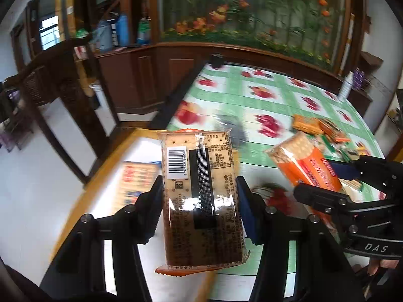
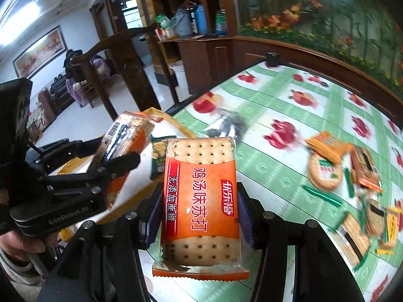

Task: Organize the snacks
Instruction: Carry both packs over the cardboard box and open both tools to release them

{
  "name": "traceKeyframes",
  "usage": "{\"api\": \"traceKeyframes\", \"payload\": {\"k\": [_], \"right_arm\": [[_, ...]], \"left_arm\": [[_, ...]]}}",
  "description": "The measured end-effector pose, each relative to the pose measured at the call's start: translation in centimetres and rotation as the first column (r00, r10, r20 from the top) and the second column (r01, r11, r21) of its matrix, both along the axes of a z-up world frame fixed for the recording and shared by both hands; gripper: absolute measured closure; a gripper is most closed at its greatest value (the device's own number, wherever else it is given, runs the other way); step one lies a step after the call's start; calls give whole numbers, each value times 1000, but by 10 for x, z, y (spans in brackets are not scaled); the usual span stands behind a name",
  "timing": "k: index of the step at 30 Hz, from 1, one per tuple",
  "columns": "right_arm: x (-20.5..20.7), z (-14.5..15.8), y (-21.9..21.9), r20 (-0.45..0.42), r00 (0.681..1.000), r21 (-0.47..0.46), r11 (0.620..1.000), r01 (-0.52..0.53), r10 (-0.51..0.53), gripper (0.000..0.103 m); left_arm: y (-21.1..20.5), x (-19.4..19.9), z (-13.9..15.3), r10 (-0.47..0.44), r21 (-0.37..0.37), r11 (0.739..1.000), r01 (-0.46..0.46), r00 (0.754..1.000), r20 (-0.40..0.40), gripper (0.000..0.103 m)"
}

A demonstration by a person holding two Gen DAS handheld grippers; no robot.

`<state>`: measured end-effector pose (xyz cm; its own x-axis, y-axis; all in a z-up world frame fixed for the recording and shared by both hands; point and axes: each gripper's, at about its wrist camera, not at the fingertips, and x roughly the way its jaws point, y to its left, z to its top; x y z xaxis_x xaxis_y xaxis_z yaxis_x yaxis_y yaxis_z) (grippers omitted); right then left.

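My left gripper [image 1: 200, 201] is shut on an orange cracker pack [image 1: 201, 196], barcode side up, held above a white tray [image 1: 141, 148] at the table's left edge. My right gripper [image 2: 199, 206] is shut on a second orange cracker pack [image 2: 200, 196], printed side up, held above the table. Each gripper shows in the other view: the right gripper [image 1: 335, 176] with its pack [image 1: 306, 161], and the left gripper [image 2: 121, 158] with its pack [image 2: 126, 136]. A pile of loose snacks [image 2: 352, 186] lies on the table to the right.
The table has a green fruit-print cloth [image 2: 277, 105]. A crumpled silver wrapper [image 2: 226, 123] lies mid-table. A blue-and-red snack box [image 1: 138, 176] lies in the tray. A dark wooden chair [image 2: 121, 65] stands left of the table. A wooden cabinet [image 1: 151, 80] lines the far wall.
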<state>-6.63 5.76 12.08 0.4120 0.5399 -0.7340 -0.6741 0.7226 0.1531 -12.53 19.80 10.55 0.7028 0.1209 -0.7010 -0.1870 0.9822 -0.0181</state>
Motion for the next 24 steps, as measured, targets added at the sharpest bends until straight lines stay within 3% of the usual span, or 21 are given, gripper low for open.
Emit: {"api": "traceKeyframes", "payload": {"k": [10, 24], "right_arm": [[9, -3, 56, -15, 996, -1, 996, -87, 87, 50], [24, -19, 117, -47, 987, -31, 987, -155, 153, 50]], "left_arm": [[62, -9, -11, 112, -20, 993, -113, 993, -20, 47], [83, 5, -32, 131, -4, 991, -131, 988, -78, 47]]}}
